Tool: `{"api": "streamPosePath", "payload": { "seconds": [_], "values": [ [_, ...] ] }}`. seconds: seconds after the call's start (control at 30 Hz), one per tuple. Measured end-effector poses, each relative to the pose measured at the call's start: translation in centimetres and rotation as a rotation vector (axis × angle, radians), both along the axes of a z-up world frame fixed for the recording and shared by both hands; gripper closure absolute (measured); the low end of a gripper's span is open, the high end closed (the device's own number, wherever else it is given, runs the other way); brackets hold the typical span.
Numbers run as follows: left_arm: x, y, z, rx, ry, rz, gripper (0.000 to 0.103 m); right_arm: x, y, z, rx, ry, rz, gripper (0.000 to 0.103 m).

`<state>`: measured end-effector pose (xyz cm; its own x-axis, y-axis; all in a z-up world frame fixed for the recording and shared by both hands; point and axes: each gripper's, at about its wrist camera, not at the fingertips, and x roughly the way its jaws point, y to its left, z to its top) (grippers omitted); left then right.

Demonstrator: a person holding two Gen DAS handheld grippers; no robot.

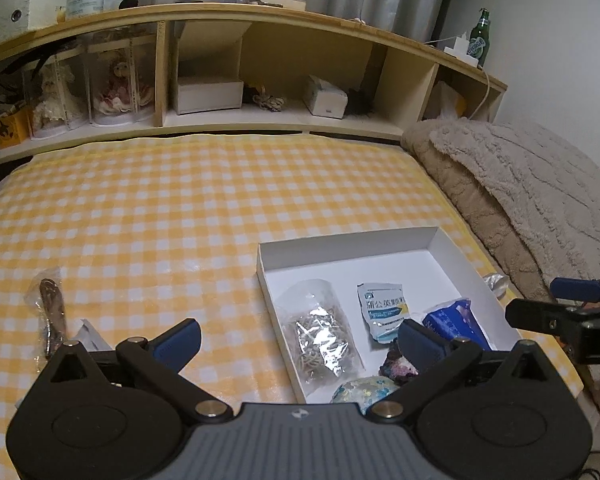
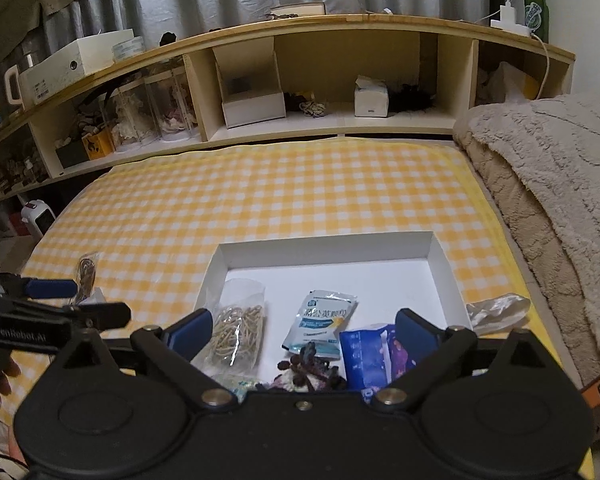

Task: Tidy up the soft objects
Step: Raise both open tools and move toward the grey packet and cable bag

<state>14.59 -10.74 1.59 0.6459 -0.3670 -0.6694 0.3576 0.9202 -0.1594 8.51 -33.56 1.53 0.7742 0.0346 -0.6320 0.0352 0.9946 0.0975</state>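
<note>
— Two grippers hovering; gripping anything?
— No. Left gripper [image 1: 296, 334] and right gripper [image 2: 304, 328] are both standing spread wide, empty.
— Where are the soft things lying?
— Rubber-band bag [image 2: 238, 330], sachet [image 2: 320, 324] and blue pack [image 2: 370, 352] are sitting inside the white box [image 2: 446, 276].

Wide bare checkered cloth [image 2: 280, 188] ahead, folded blanket [image 2: 548, 184] walling the right, shelf unit [image 2: 340, 76] behind
</note>
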Motion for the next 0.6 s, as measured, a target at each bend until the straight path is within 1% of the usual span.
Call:
{"api": "streamPosePath", "payload": {
  "seconds": [0.1, 0.27, 0.33, 0.43, 0.6],
  "values": [
    [-0.4, 0.7, 0.5, -0.006, -0.002, -0.006, 0.000, -0.6, 0.4, 0.2, -0.012, -0.003, -0.007, 0.000],
    [-1.1, 1.7, 0.8, -0.015, -0.010, -0.019, 0.000, -1.4, 0.9, 0.6, -0.007, -0.015, -0.007, 0.000],
    [-1.3, 2.1, 0.9, -0.009, -0.012, -0.023, 0.000, -1.5, 1.2, 0.7, -0.016, -0.016, -0.009, 0.000],
    [-1.4, 2.8, 1.0, -0.019, -0.029, -0.021, 0.000, -1.6, 1.7, 0.8, -0.027, -0.019, -0.016, 0.000],
    [-1.0, 4.4, 1.0, 0.000, -0.045, -0.013, 0.000, -1.5, 2.4, 0.8, -0.036, -0.015, -0.023, 0.000]
  ]
}}
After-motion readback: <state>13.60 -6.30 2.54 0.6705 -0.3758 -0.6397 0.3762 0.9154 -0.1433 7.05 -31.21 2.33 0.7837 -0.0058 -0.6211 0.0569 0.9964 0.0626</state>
